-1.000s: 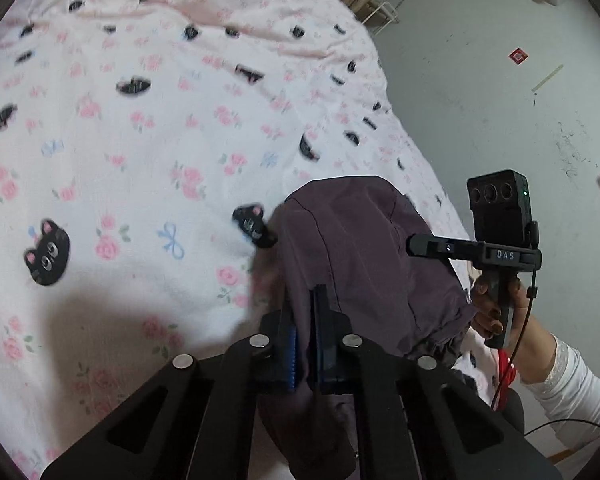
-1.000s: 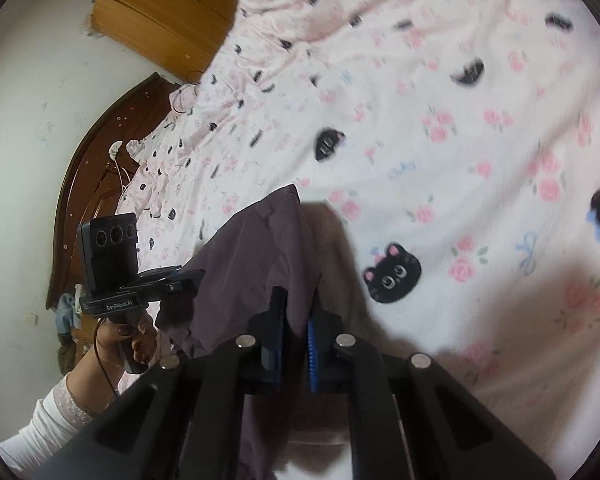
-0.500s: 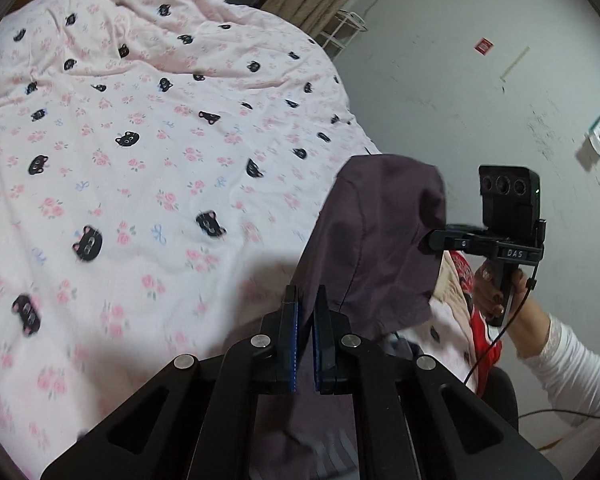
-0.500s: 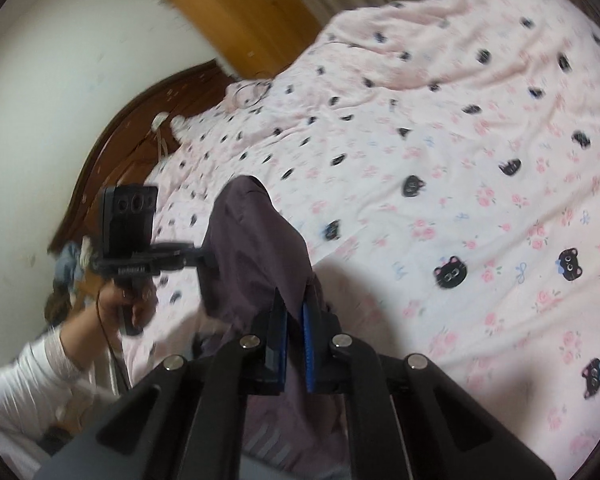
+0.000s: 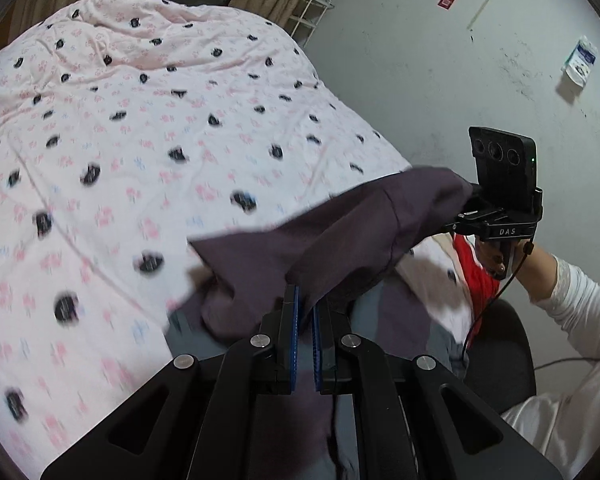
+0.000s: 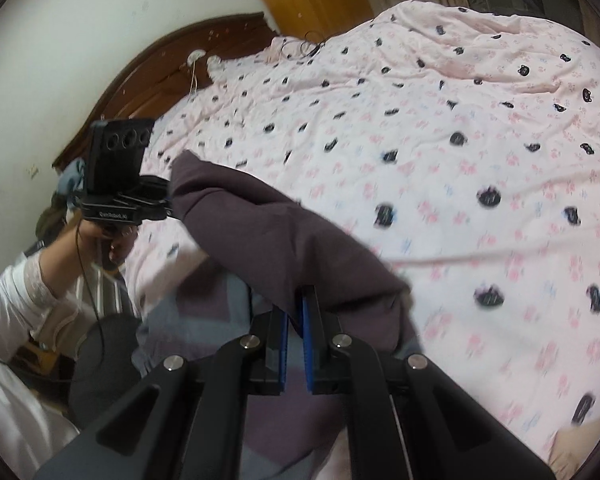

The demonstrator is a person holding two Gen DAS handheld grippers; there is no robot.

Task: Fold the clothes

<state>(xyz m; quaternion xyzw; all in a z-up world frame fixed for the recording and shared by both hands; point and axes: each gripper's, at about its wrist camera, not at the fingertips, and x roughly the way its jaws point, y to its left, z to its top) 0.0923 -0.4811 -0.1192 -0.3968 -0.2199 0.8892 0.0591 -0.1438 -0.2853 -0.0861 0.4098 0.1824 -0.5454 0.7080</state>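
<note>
— While both tools are up off the bed, where is the garment?

— The dark purple garment (image 5: 340, 236) hangs in the air between them, above the near edge of the pink cat-print duvet (image 5: 140, 140). The left gripper (image 5: 305, 312) has its blue pads pressed nearly together on one edge of the cloth; the right gripper (image 6: 295, 312) is pinched on the other edge in the same way.

— Why hold it by two points like that?

— I judge it is to stretch the top edge taut, so the cloth hangs flat and can be laid or doubled over squarely. It sags in a ridge between the grips, so it isn't fully taut.

— What kind of garment?

— I cannot tell; a seam shows, little else. The lower part drops out of sight below the jaws.

— How far along is the folding?

— Hard to say. A lifted cloth suits spreading it out as well as carrying over a fold. Motion blur in both views suggests it is being swung.
</note>
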